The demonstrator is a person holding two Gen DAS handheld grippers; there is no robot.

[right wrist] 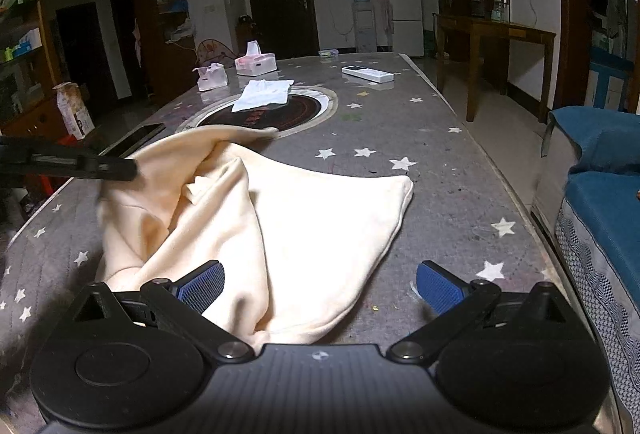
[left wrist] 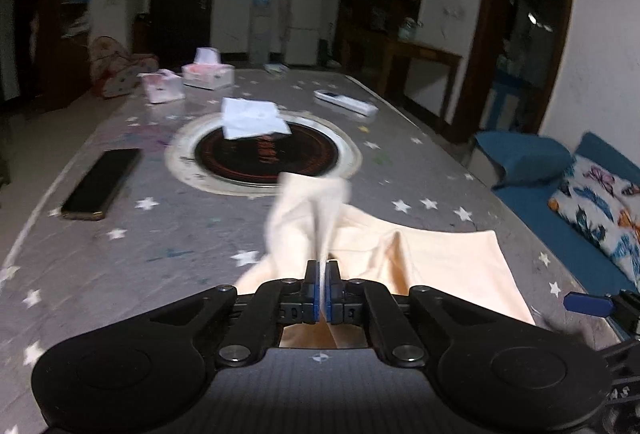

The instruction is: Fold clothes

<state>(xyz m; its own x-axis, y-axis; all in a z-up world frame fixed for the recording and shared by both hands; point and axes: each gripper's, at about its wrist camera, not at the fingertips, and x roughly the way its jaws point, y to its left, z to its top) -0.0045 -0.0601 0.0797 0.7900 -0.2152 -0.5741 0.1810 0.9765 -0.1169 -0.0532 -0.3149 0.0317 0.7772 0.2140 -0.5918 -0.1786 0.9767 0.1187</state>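
Observation:
A cream garment [right wrist: 304, 226] lies on the grey star-patterned table [right wrist: 440, 162]. My left gripper [left wrist: 322, 274] is shut on a fold of the cream garment [left wrist: 316, 218] and holds that part lifted above the table, blurred. In the right wrist view the left gripper [right wrist: 132, 170] comes in from the left edge at the raised cloth. My right gripper [right wrist: 320, 286] stands open over the garment's near edge; the cloth lies between and under its blue fingers [right wrist: 202, 288] without being pinched.
On the table: a black phone [left wrist: 102, 184] at the left, a round inset hotplate [left wrist: 264, 152] with a white cloth [left wrist: 254, 118] on it, two tissue boxes [left wrist: 208, 72], a white remote [left wrist: 346, 104]. A blue sofa [right wrist: 600, 186] stands close on the right.

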